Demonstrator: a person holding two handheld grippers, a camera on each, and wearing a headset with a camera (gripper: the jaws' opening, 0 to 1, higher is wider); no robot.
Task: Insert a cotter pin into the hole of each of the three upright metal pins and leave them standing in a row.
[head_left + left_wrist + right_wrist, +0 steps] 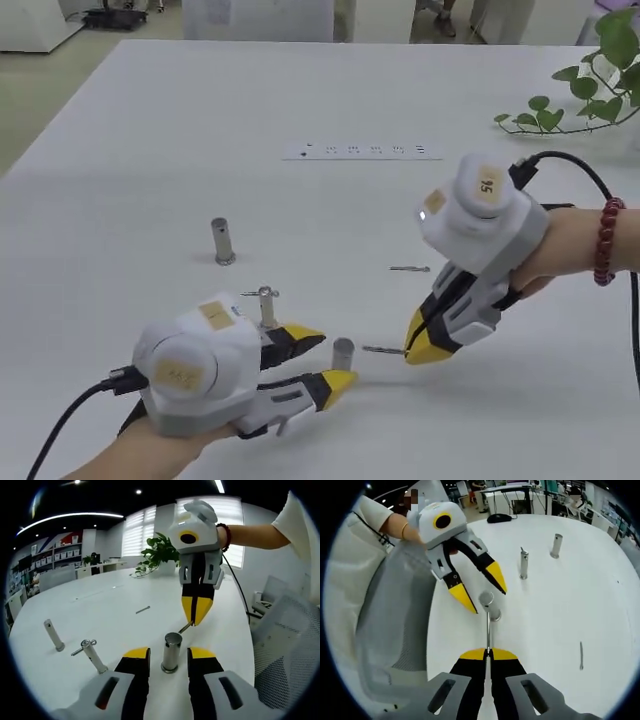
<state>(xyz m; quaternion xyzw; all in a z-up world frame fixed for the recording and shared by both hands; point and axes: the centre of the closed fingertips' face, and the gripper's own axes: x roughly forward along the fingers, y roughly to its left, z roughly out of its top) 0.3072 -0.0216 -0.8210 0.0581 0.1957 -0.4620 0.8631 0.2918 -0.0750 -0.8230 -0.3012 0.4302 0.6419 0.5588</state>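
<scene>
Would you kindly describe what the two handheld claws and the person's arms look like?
Both the left claw and right claw have rounded white-grey bodies, black jaws with yellow tips, a tan sticker on top and a black cable at the back. The right wrist wears a dark red bead bracelet; a white short sleeve shows.
</scene>
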